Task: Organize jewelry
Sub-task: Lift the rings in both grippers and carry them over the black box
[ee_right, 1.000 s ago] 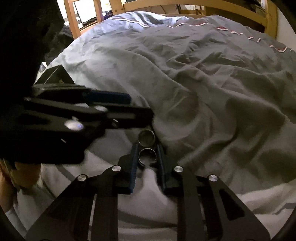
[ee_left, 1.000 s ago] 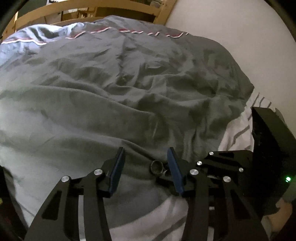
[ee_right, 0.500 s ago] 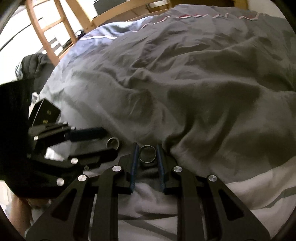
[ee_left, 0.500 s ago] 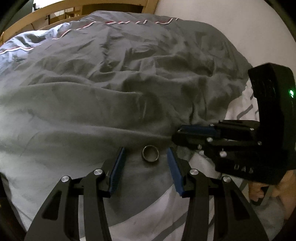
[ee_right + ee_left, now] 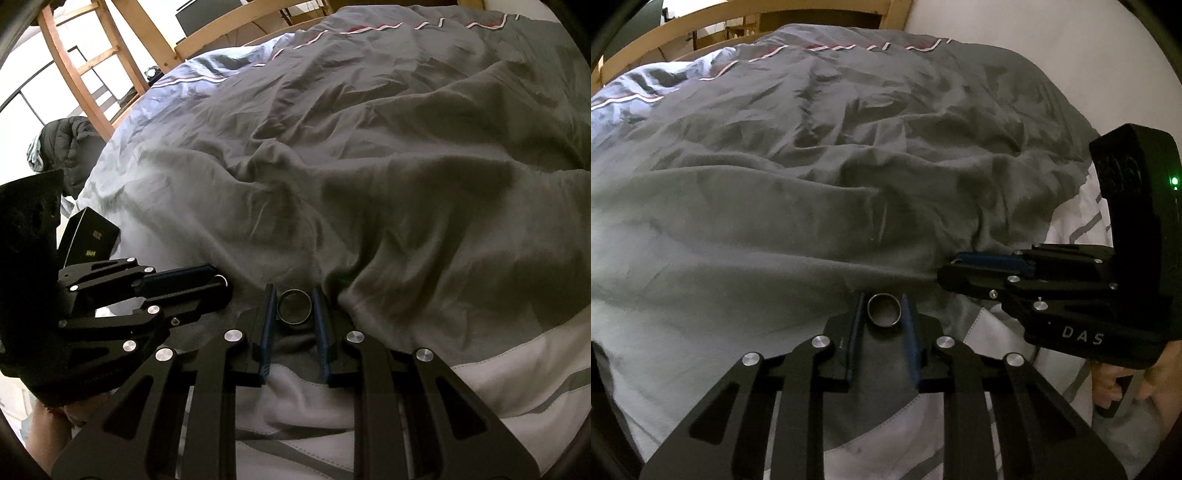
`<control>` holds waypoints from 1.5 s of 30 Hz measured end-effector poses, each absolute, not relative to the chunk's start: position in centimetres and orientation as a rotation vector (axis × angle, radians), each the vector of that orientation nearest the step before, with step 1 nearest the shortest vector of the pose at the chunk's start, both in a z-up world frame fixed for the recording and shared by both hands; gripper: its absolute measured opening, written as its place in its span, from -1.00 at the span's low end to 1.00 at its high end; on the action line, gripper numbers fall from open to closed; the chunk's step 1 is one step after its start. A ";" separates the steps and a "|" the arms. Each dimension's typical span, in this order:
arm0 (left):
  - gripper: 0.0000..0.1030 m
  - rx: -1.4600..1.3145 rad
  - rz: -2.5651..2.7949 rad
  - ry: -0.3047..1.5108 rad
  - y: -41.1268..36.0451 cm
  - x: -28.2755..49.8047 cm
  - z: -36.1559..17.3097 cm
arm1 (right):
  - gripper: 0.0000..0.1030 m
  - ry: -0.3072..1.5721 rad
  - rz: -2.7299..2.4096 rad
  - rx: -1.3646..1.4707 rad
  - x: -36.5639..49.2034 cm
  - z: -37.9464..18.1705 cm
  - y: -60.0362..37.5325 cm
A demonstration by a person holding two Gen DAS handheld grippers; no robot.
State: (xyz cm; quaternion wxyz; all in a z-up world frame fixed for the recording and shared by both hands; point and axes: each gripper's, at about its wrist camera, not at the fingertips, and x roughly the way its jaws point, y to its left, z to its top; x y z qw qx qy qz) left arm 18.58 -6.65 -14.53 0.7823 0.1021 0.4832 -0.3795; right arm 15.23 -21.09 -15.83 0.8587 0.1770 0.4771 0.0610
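Note:
A dark metal ring (image 5: pixel 884 310) sits between the blue pads of my left gripper (image 5: pixel 884 312), which is shut on it just above the grey duvet (image 5: pixel 812 184). A second silver ring (image 5: pixel 294 306) is held between the pads of my right gripper (image 5: pixel 294 308). In the left wrist view the right gripper (image 5: pixel 955 264) is to the right, a short way off. In the right wrist view the left gripper (image 5: pixel 218 282) is to the left, with a sliver of its ring (image 5: pixel 221 277) showing at the tip.
A small black box (image 5: pixel 90 240) stands on the bed at the left behind the left gripper. A white striped sheet (image 5: pixel 517 373) lies under the duvet edge. A wooden bed frame (image 5: pixel 122 48) and a dark jacket (image 5: pixel 70 147) are at the far left.
My left gripper has closed on the dark ring that lay between its open fingers. The right gripper, holding its ring, has drawn away to the right.

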 end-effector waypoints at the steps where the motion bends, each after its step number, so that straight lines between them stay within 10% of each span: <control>1: -0.61 0.220 -0.816 1.039 -6.6 18.5 -14.4 | -0.60 0.995 0.127 0.371 15.2 -15.8 -21.1; 45: -0.61 0.075 -0.336 0.856 12.7 10.8 -0.8 | -0.60 0.845 0.296 0.033 11.8 -5.6 -8.2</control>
